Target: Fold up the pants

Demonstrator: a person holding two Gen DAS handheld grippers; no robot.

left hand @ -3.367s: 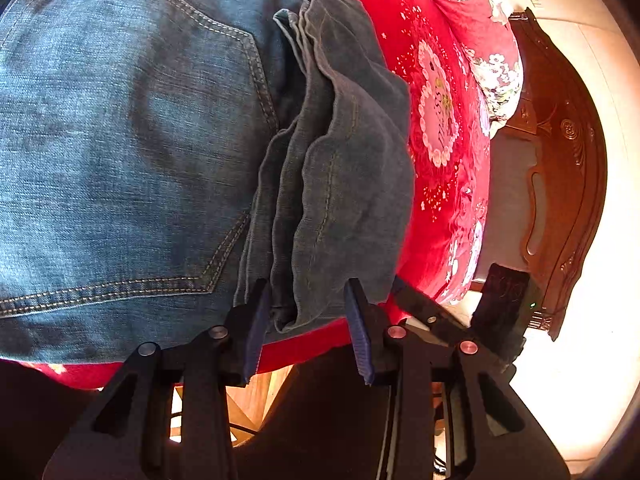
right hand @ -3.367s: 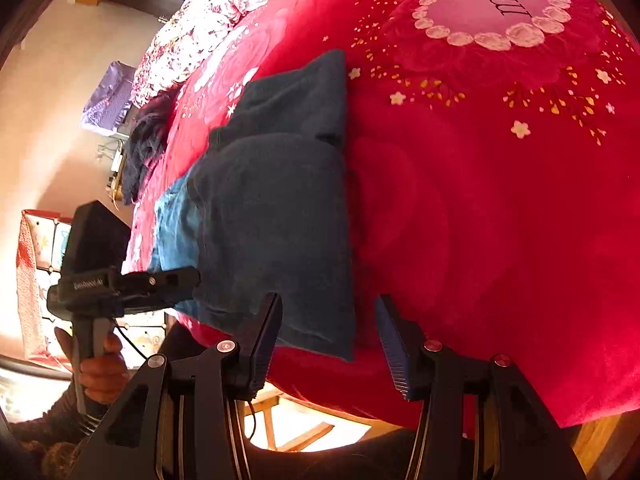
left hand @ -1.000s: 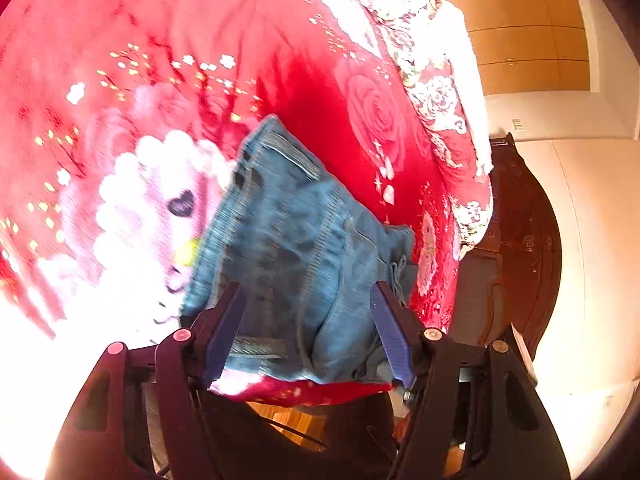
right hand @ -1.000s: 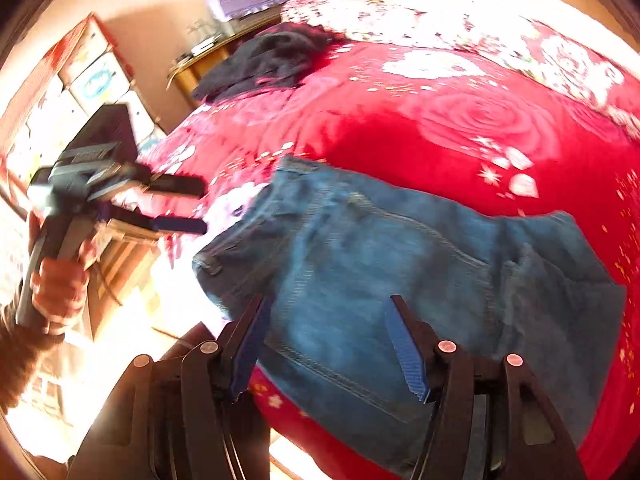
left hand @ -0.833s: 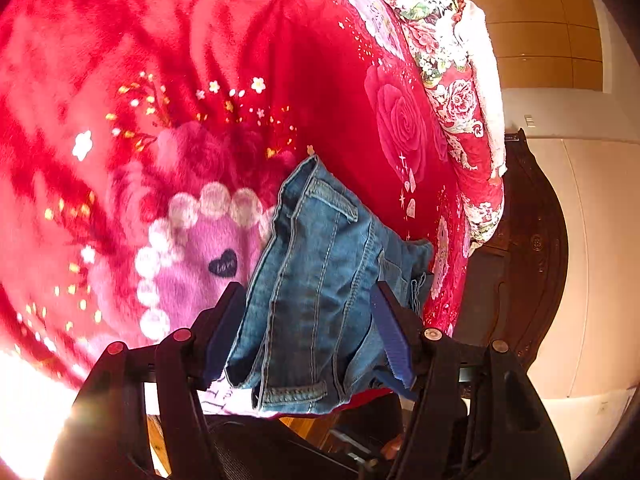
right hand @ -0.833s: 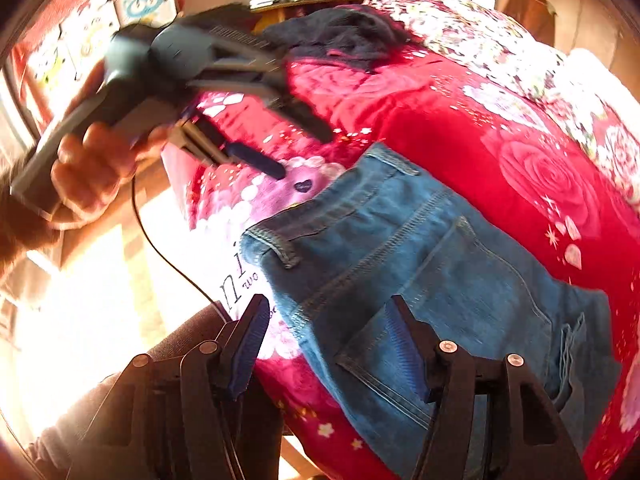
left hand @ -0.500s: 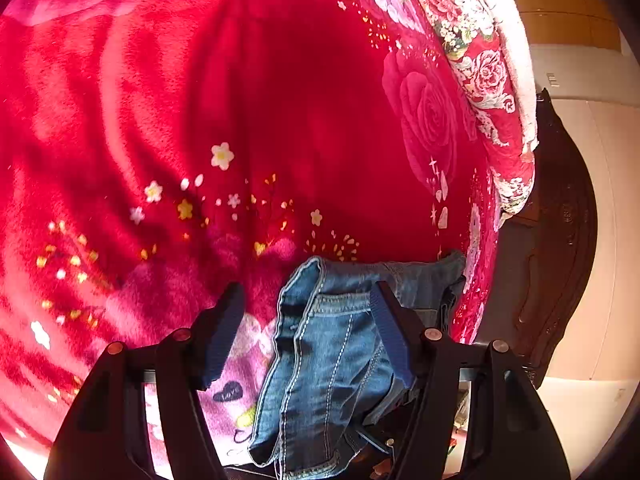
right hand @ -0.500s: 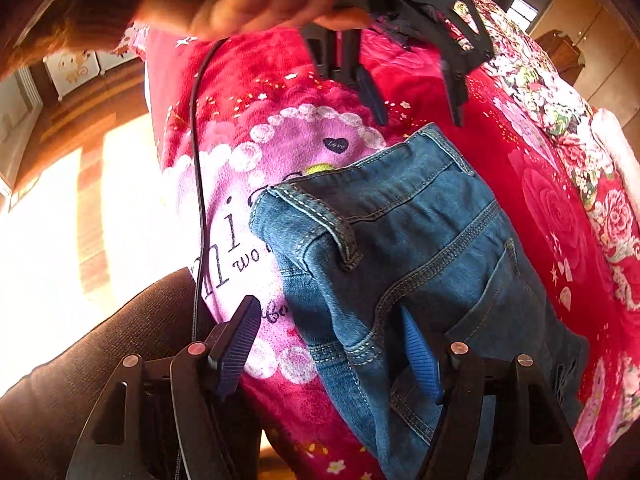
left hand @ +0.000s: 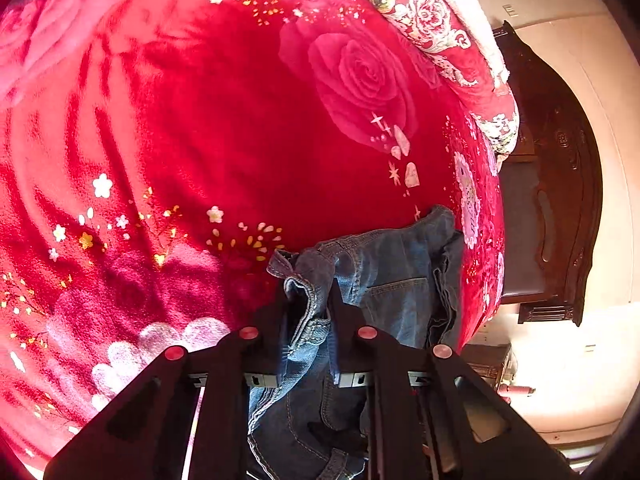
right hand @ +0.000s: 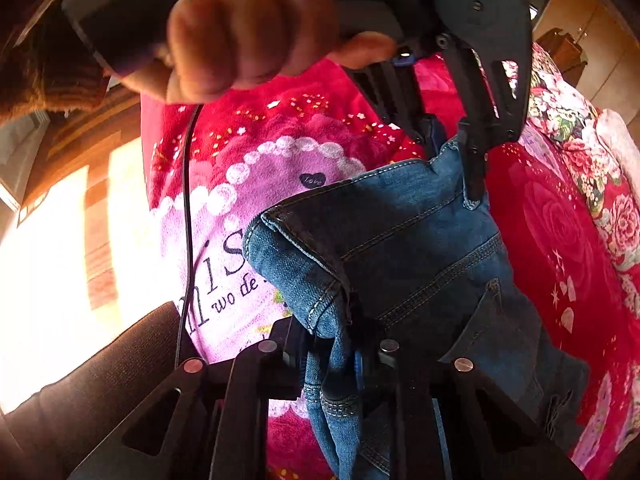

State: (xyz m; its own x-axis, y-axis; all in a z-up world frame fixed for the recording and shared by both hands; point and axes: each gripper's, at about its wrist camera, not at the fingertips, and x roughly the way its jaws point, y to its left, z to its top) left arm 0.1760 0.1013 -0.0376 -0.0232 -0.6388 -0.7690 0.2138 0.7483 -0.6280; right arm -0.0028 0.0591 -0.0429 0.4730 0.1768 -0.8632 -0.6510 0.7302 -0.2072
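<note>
The folded blue jeans [left hand: 400, 272] lie near the edge of a red blanket. My left gripper [left hand: 308, 304] is shut on a bunched waistband corner with a belt loop. In the right wrist view the jeans [right hand: 420, 248] fill the middle, and my right gripper [right hand: 332, 344] is closing its jaws on the nearer waistband corner, denim pinched between the pads. The left gripper [right hand: 452, 140] shows there too, clamped on the far corner, with a person's hand [right hand: 248, 32] around its handle. The waistband edge is raised off the blanket between the two grips.
The red flowered blanket [left hand: 200, 120] covers the bed. A floral quilt [left hand: 440, 20] lies along its far side, with a dark carved wooden bed end [left hand: 560, 160] beyond. A black cable [right hand: 186, 200] hangs from the left gripper. A dark-trousered leg [right hand: 100, 380] is at bottom left.
Both grippers stood open over the jeans before; now each has swung round to the waistband and closed on a corner. The waistband has bunched up off the blanket.
</note>
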